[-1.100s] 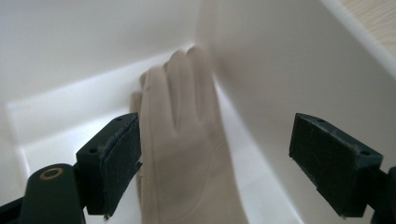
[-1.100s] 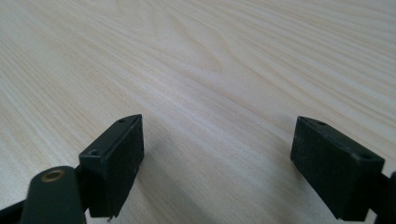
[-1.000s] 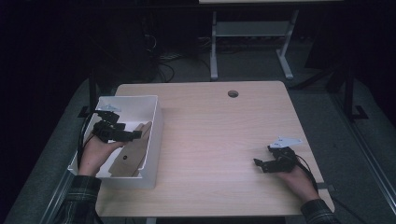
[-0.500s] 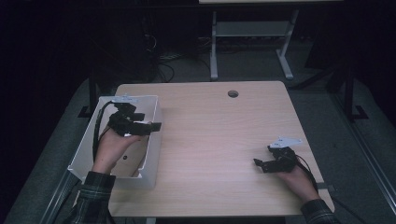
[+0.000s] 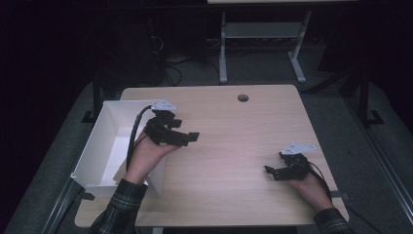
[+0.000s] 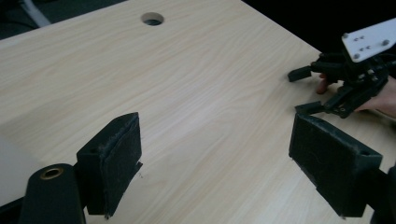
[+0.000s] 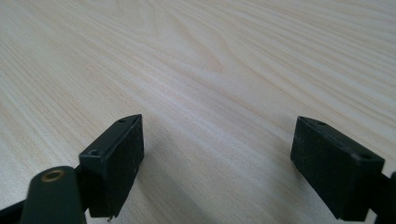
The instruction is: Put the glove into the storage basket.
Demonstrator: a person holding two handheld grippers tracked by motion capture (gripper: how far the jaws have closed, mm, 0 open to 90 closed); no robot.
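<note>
The left gripper (image 5: 187, 136) hangs above the wooden table (image 5: 234, 161), jaws spread wide and holding nothing, with the white bin (image 5: 104, 146) just behind it. Ahead of it, well apart, the right gripper (image 5: 273, 171) rests low on the table, jaws likewise spread.

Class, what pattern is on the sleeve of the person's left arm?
A dark plaid check on the sleeve, best seen in the high view.

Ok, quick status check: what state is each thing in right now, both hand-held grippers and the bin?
Left hand-held gripper: open, holding nothing, raised above the table just right of the bin.
Right hand-held gripper: open, holding nothing, low over the table's near right part.
White bin: upright at the table's left edge, open-topped; contents partly hidden by the left hand.
</note>
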